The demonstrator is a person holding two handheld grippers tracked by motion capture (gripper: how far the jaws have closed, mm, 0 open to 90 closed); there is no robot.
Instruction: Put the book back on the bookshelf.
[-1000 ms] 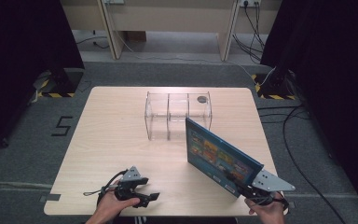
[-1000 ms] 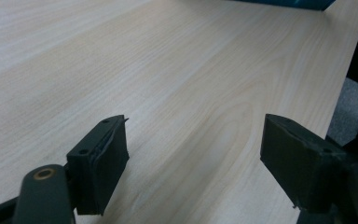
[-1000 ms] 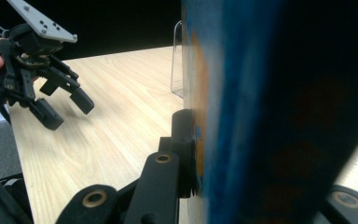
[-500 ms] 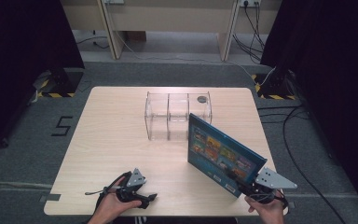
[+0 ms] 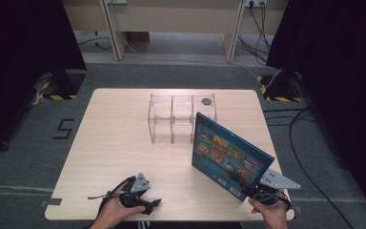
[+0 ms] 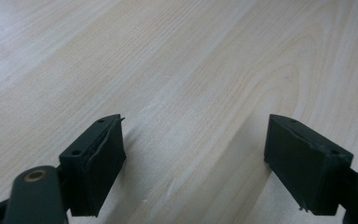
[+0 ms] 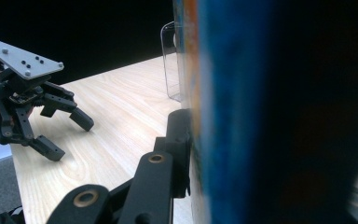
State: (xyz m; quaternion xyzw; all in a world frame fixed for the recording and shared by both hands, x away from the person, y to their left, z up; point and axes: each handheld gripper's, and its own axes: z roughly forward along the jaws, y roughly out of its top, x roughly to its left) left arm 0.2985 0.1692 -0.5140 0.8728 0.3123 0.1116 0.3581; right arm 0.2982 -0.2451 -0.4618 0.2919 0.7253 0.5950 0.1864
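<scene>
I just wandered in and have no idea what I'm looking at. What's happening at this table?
A person sits at a wooden table with a hand-held gripper in each hand. The right hand-held gripper is clamped on a blue picture book, holding it upright and tilted near the table's front right. The left hand-held gripper is open and holds nothing, low over the table's front edge. A clear three-compartment organizer stands beyond the book.

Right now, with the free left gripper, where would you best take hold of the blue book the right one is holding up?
Probably the book's upper edge, from above. It stands tilted on the table, held at its near lower corner by the right gripper, so the thin top edge is free for open jaws. The left gripper is open near the table's front edge.
</scene>
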